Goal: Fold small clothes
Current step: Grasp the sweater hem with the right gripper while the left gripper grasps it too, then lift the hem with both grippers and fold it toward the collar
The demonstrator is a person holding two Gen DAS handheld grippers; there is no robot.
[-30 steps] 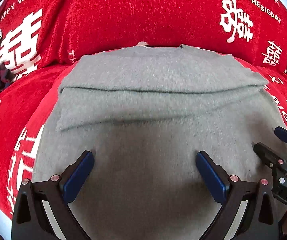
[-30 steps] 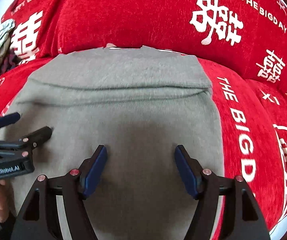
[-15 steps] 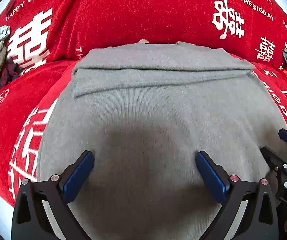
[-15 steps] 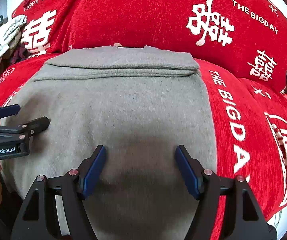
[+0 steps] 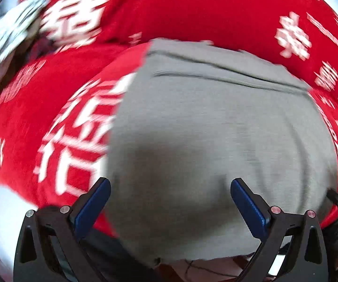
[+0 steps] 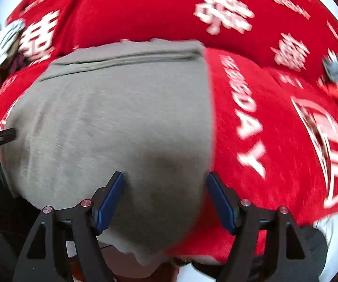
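Both the left gripper (image 5: 170, 202) and right gripper (image 6: 165, 196) gape wide above the grey garment (image 5: 216, 129), seemingly folded at twelve o'clock.

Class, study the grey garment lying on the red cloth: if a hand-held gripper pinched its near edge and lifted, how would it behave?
The grey garment would likely drape limply, since it already bends over the red cloth's front edge. It looks thin and light. Its folded far layer may slide open when dragged.
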